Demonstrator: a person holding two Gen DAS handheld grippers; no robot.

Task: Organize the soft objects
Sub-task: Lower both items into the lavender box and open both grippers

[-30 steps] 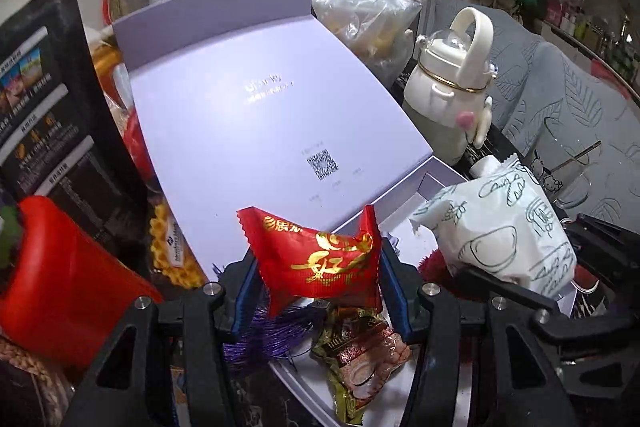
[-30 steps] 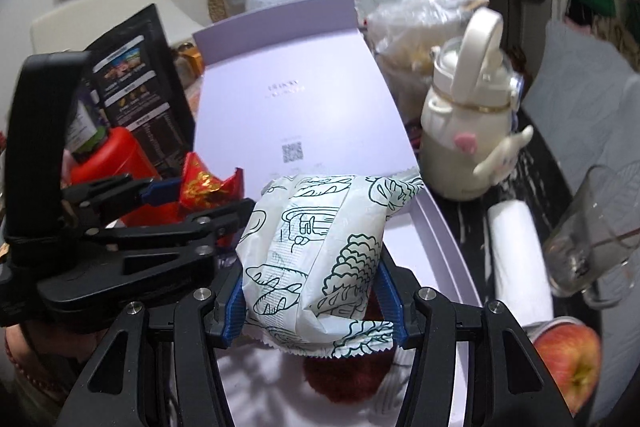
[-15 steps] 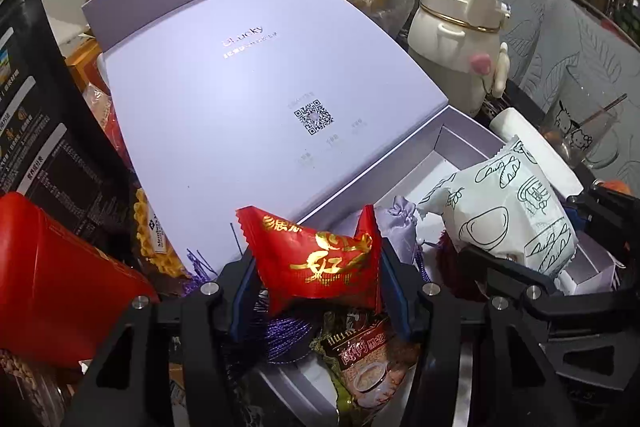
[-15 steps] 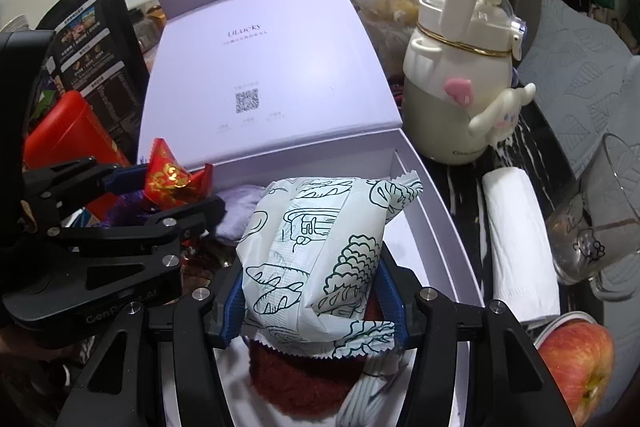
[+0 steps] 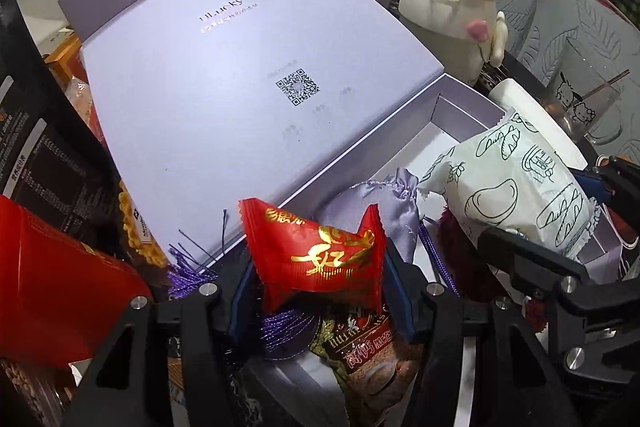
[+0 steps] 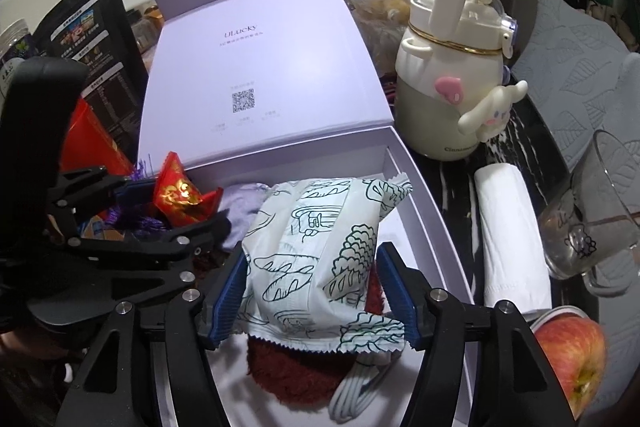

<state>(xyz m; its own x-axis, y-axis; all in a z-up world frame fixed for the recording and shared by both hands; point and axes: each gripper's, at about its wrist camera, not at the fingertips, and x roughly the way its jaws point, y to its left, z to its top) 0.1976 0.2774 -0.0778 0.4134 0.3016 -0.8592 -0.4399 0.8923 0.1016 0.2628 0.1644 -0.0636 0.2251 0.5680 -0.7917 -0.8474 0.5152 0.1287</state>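
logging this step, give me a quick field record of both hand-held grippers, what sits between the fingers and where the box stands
left hand-held gripper: jaws opening, red candy packet between them
right hand-held gripper: jaws opening, white printed snack packet between them
box: lilac, lid open, under both packets
already in box: lilac pouch, dark red fuzzy item

Both views are fisheye and look forward and steeply down along a pair of fingers seen at the bottom edge. The left wrist view sits close over the near left part of the open lilac box (image 5: 460,107), with the red packet (image 5: 316,255) filling its near foreground. The right wrist view sits close over the box's (image 6: 400,163) near right part, above the white printed packet (image 6: 316,251). The 2 views share the raised lid, the box interior, the cream kettle-shaped bottle (image 6: 448,75) and each other's packet.
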